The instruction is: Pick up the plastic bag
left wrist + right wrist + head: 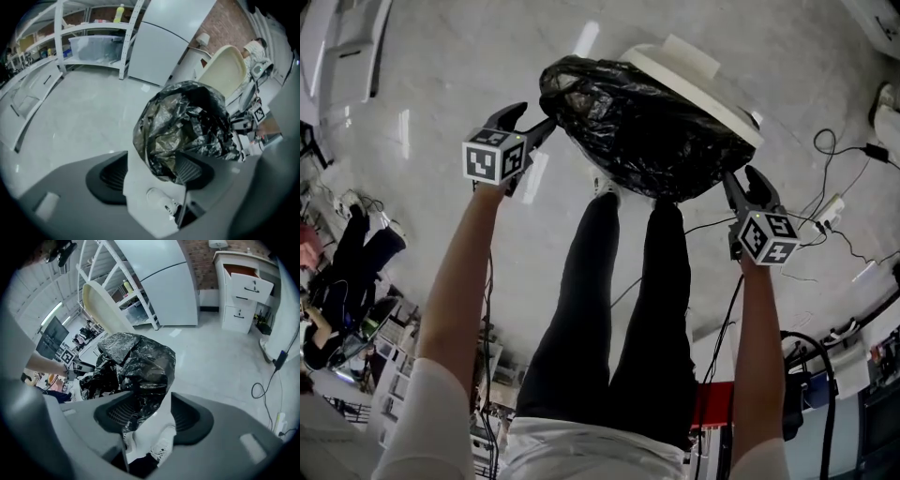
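Bag (647,131) sits bunched up right in front of the person's legs (609,309), black and crinkly, with a white lid (694,84) behind it. The left claw (534,131) and right claw (736,187) flank it, one each side, I'd guess to lift it evenly.

Left gripper view: claw spread wide, film reaching in by one pad but not pinched.

Right gripper view: same deal, wide apart, a flap hanging between the pads, nothing clamped.
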`<state>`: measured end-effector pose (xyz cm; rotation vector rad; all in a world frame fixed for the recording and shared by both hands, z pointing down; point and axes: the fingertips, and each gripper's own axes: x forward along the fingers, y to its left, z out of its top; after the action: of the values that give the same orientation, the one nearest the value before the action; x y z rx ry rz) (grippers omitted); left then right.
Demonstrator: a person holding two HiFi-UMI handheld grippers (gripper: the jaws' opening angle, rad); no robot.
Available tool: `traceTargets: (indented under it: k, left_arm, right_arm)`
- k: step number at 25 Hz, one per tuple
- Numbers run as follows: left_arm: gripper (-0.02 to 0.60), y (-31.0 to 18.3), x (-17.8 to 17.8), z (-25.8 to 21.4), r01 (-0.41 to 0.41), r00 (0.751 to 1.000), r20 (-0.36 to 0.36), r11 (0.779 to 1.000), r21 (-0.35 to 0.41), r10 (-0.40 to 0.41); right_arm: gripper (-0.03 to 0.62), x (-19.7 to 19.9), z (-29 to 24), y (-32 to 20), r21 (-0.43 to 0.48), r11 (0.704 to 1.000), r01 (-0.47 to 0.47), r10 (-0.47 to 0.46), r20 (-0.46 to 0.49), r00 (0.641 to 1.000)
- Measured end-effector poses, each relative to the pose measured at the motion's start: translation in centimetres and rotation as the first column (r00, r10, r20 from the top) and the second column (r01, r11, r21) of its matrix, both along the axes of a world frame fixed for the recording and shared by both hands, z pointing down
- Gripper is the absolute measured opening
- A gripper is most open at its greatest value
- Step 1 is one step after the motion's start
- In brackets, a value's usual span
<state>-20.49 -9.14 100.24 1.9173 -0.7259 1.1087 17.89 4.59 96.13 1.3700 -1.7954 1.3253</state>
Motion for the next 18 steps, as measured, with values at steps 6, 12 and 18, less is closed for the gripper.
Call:
traceTargets:
  k: [6,12,18]
  left_arm:
    - [0.425,-1.8,0.9,2.1,-0.052,0.996,-0.075,0.996,-0.073,0.046]
    - [0.391,-1.9,3.2,4.0,-0.129,0.988,-0.101,0.983,-0.133,0.116]
    - [0.005,-1.8,4.3,2.2,-0.071,0.995,-0.075,0.997,-0.021,0.070]
  right_arm:
    - [0.322,-1.1,2.2,-0.3,-0.022,0.999,-0.023,0.026,0.105,0.994]
    - [0.245,-3.0,2.6,-1.4,-0.001,1.000,0.025,-0.025,0.174,0.984]
    - [0.013,-4.2,1.2,-1.6,0.025,0.999,0.035,-0.039,0.175,0.984]
